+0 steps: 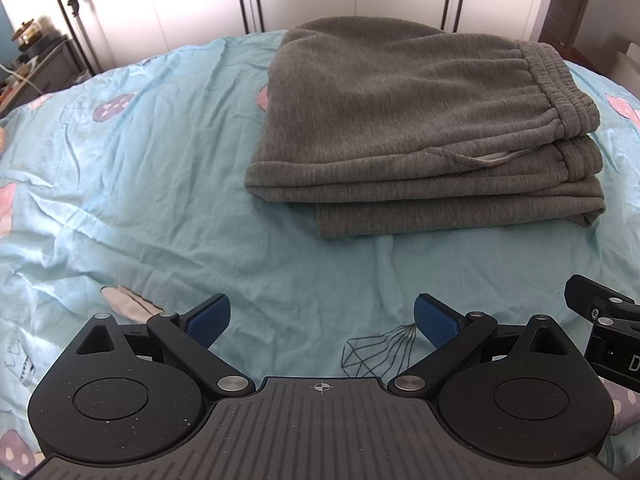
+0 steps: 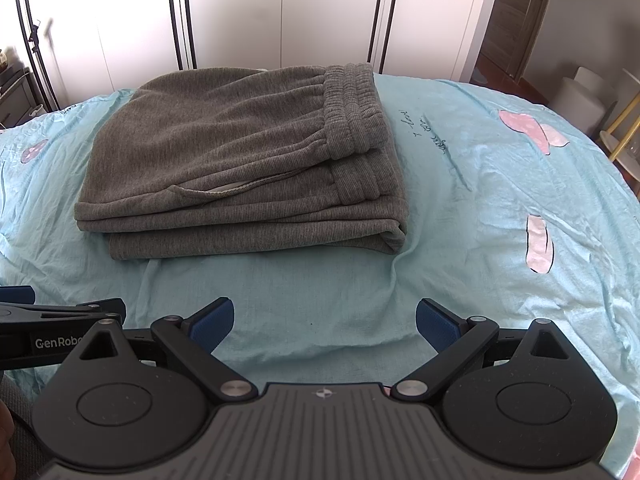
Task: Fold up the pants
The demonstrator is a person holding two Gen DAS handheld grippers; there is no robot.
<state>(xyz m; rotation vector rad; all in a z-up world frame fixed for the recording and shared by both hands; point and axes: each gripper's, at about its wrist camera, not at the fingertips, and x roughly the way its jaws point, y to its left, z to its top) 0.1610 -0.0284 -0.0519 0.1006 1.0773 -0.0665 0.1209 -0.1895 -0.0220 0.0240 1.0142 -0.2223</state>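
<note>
Seemingly done: from the left wrist we saw our left gripper point(image 1: 322, 320) spread wide and empty, the grey ribbed knit pants point(image 1: 420, 128) stacked folded on the pale blue printed bedsheet point(image 1: 140, 184) ahead. From the right wrist, our right gripper point(image 2: 325, 322) was likewise spread; we judged only squaring the stack remained.

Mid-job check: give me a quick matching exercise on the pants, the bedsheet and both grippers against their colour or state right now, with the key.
Things:
1. pants
2. bedsheet
3. left gripper
4. elastic waistband

States:
A. light blue with pink prints, wrinkled
B. open, holding nothing, short of the fabric
C. grey, folded into a stacked bundle
D. ribbed, on the top layer at the bundle's right end

Pairs: 1-C, 2-A, 3-B, 4-D. The right gripper is also open and empty.
</note>
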